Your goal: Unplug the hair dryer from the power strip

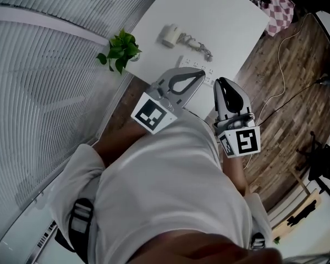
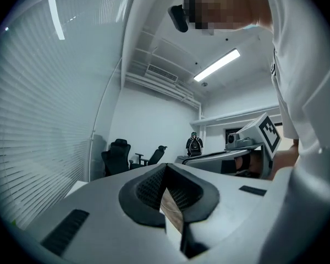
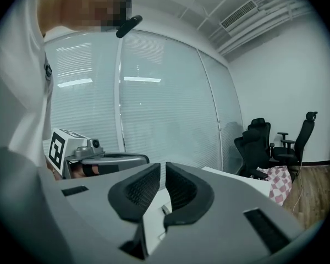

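Observation:
On the white table (image 1: 225,10) lies a white hair dryer (image 1: 169,36). Its cord (image 1: 193,43) runs to a dark plug (image 1: 208,54) by the white power strip (image 1: 193,64); whether it sits in a socket I cannot tell. Both grippers are held up level in front of the person's body, above the table's near edge, touching nothing. My left gripper (image 1: 202,72) (image 2: 166,166) is shut and empty, and it covers part of the strip in the head view. On my right gripper (image 1: 220,81) (image 3: 163,166) a narrow gap shows between the pads, with nothing in it.
A potted plant (image 1: 121,49) stands at the table's left corner beside the blinds-covered glass wall (image 1: 44,65). A checked cloth (image 1: 279,7) and a thin cable (image 1: 280,87) are on the wood floor to the right. Black office chairs (image 3: 264,142) stand further back.

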The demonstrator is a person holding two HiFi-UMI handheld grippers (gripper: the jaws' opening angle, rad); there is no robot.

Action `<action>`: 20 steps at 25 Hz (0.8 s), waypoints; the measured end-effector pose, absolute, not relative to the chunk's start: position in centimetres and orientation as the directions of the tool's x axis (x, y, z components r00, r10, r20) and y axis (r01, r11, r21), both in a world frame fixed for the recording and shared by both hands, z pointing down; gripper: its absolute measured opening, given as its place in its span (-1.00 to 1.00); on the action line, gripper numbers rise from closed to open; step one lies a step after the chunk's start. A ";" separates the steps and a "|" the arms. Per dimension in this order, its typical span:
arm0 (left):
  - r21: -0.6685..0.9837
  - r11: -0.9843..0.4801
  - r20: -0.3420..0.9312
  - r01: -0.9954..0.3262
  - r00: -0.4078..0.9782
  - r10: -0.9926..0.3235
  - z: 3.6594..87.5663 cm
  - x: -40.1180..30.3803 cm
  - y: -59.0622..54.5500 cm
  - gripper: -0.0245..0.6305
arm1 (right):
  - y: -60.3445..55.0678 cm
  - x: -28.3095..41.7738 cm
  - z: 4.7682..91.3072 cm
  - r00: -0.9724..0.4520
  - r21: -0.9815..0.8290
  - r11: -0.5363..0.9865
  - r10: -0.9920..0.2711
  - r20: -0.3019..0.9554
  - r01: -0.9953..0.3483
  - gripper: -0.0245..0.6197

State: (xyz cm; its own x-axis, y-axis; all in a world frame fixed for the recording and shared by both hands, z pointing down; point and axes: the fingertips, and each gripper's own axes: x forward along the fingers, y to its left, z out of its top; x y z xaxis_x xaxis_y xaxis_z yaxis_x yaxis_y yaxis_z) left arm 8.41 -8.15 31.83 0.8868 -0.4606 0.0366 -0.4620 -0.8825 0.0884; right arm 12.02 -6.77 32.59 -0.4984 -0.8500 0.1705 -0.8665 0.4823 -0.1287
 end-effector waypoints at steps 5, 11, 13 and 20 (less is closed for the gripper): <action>0.104 -0.887 0.013 -0.449 0.893 -0.450 30.2 8.3 -7.3 -0.84 | -6.2 11.4 30.9 -0.509 -0.106 0.498 -0.847 0.151 -0.861 -0.78; 0.066 -0.894 0.021 -0.443 0.896 -0.443 29.8 8.2 -6.9 -0.84 | -6.2 10.9 30.0 -0.509 -0.080 0.503 -0.849 0.143 -0.861 -0.81; 0.054 -0.897 0.033 -0.439 0.898 -0.438 30.1 8.2 -6.9 -0.84 | -6.3 10.8 30.1 -0.507 -0.083 0.500 -0.850 0.141 -0.862 -0.81; 0.047 -0.897 0.046 -0.439 0.898 -0.437 30.5 8.0 -7.1 -0.84 | -6.7 10.6 30.2 -0.502 -0.082 0.496 -0.852 0.146 -0.865 -0.81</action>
State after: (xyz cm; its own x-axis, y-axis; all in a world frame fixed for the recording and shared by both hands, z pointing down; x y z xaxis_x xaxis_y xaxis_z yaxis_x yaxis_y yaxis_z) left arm 7.95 -7.09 30.51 0.8980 -0.4374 0.0464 -0.4394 -0.8971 0.0471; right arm 10.59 -6.68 30.18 -0.5024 -0.8522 0.1460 -0.8646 0.4956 -0.0821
